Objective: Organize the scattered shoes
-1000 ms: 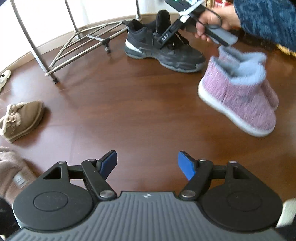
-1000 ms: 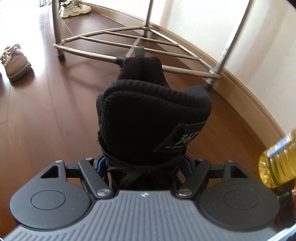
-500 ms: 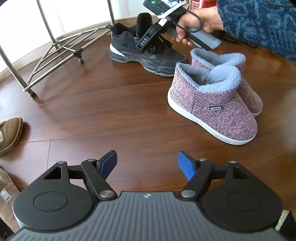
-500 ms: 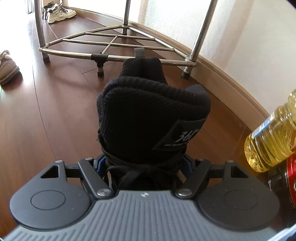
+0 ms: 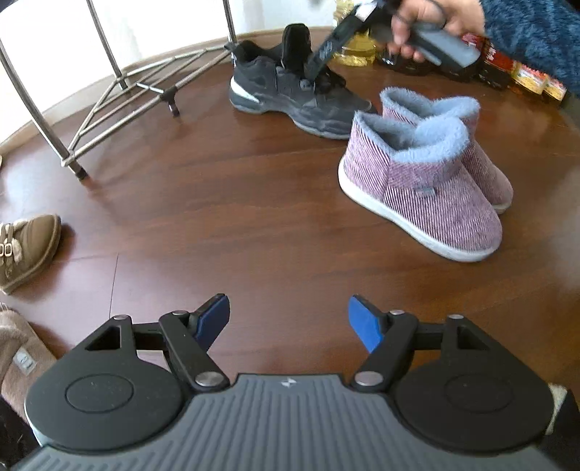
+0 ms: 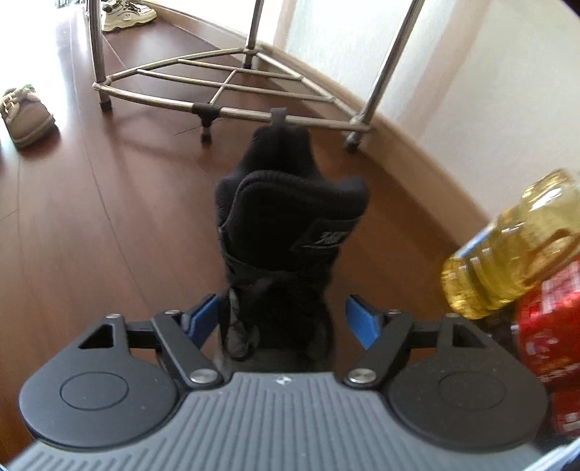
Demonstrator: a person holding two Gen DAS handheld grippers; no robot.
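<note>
A black sneaker [image 5: 290, 90] stands on the wooden floor beside a pair of purple striped boots [image 5: 424, 188] with blue fleece lining. My right gripper [image 6: 281, 320] is open, its blue pads either side of the sneaker's tongue [image 6: 290, 224] with a gap on the right; it also shows in the left wrist view [image 5: 326, 50] above the sneaker. My left gripper [image 5: 289, 320] is open and empty, low over the floor in front of the boots. A brown shoe [image 5: 25, 250] lies at the left.
A metal rack [image 6: 224, 90] stands by the wall behind the sneaker, also in the left wrist view [image 5: 119, 94]. An oil bottle [image 6: 514, 246] and red packages [image 6: 551, 319] sit at the right. A tan boot [image 5: 18, 358] lies at lower left; beige sneakers [image 6: 127, 14] far back.
My right gripper has opened and let go of the black sneaker, drawing back from it. My left gripper has swung so the boots and sneaker sit more to the right.
</note>
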